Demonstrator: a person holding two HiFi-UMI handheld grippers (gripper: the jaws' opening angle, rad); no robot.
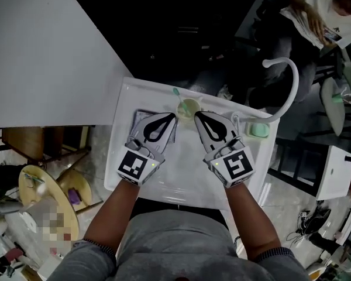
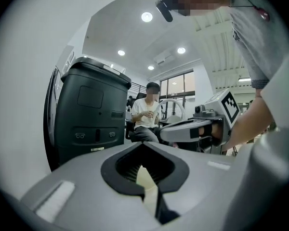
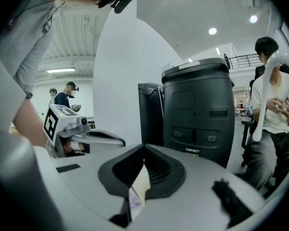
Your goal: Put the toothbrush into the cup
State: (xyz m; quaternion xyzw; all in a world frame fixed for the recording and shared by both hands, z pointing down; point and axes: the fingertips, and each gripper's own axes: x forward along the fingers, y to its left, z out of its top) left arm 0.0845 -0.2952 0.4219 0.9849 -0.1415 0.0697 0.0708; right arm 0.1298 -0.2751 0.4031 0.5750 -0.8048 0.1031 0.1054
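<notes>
A pale yellow-green cup [image 1: 188, 107] stands at the far side of the white basin [image 1: 181, 180]. A toothbrush with a green head [image 1: 176, 91] juts from the cup's far left rim. My left gripper [image 1: 173, 117] hovers just left of the cup and my right gripper [image 1: 196, 115] just right of it, their tips pointing at it. Both are shut with nothing between the jaws. In the left gripper view the jaws [image 2: 143, 144] meet at their tips, and the right gripper view shows the same [image 3: 144, 146]. Neither gripper view shows the cup or the toothbrush.
A white curved tap [image 1: 291, 86] rises at the basin's right, with a green soap dish [image 1: 259, 130] at its foot. A grey cloth [image 1: 138, 122] lies under the left gripper. A black bin [image 2: 91, 114] stands beyond, and a seated person [image 1: 316, 16] is at far right.
</notes>
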